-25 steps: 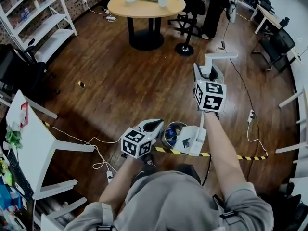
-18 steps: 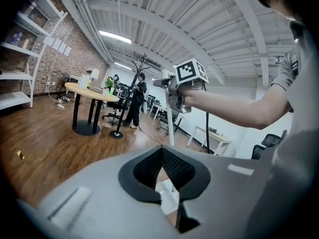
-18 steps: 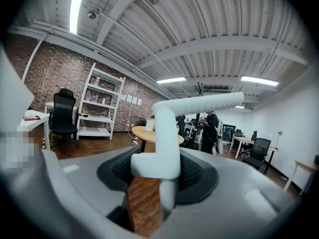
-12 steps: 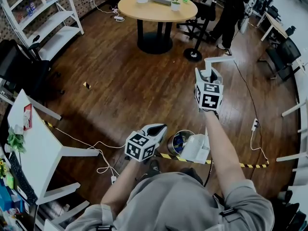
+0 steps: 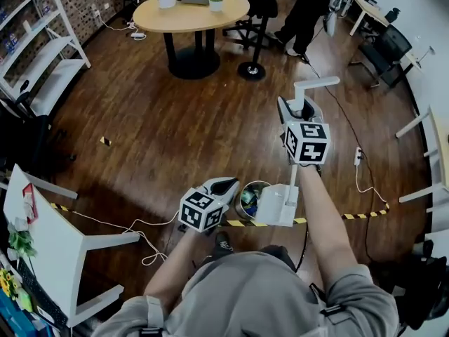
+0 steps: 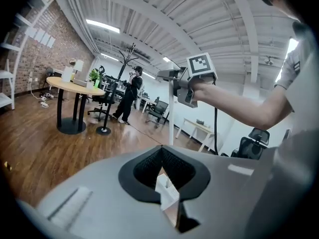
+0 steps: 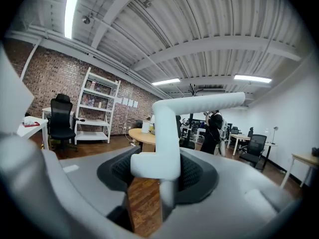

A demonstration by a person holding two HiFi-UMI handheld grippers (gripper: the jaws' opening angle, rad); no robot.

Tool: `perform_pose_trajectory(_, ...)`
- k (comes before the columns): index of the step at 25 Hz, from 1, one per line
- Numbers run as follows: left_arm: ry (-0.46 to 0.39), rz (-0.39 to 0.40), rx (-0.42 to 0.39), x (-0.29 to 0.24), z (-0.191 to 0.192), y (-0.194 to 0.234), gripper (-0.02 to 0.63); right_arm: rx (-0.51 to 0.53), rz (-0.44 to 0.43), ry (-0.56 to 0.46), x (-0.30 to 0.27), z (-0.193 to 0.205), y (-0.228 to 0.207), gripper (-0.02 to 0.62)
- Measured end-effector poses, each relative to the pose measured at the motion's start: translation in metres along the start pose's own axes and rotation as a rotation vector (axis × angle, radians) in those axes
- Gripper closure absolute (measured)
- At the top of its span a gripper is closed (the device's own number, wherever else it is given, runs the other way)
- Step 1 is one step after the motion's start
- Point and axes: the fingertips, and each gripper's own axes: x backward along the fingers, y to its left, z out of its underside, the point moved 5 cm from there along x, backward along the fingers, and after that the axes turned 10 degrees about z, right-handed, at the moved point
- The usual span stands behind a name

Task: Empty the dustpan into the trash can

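My right gripper (image 5: pixel 301 109) is shut on the upright pole of a white long-handled dustpan; its bent top grip (image 5: pixel 316 84) sticks out above the jaws. In the right gripper view the pole (image 7: pixel 164 128) fills the space between the jaws. The pan (image 5: pixel 275 206) hangs low by my right forearm, right beside a round metal trash can (image 5: pixel 245 196) with coloured rubbish in it. My left gripper (image 5: pixel 226 184) hovers just left of the can's rim, jaws together and empty. In the left gripper view (image 6: pixel 160 152) the dustpan pole (image 6: pixel 172 118) stands ahead.
A round wooden table (image 5: pixel 191 9) with office chairs and a standing person (image 5: pixel 302 12) is far ahead. White shelves (image 5: pixel 42 55) and a white desk (image 5: pixel 42 223) line the left. Yellow-black floor tape (image 5: pixel 351 216) and cables (image 5: pixel 133 220) run past the can.
The head view has swung, so the room sits differently in the picture. Both grippers have drifted slightly. The pan still hangs by the can and the grip on the pole is unchanged.
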Motion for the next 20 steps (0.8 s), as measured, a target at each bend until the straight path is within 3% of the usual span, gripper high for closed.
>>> perform_pose_trajectory(8,0.068,0.124,-0.126,-0.059,-0.008,-0.053,0.601,-0.099,0.120,-0.021,0.098,0.010,-0.104,0.397)
perform_pose_trajectory(14,0.125,0.241,-0.205,-0.123,-0.007,-0.118,0.601,-0.230,0.226,-0.051,0.202,0.022,-0.194,0.397)
perform_pose_trajectory(20,0.146,0.289,-0.236,-0.179,0.002,-0.190,0.601,-0.278,0.281,-0.129,0.304,0.013,-0.269,0.397)
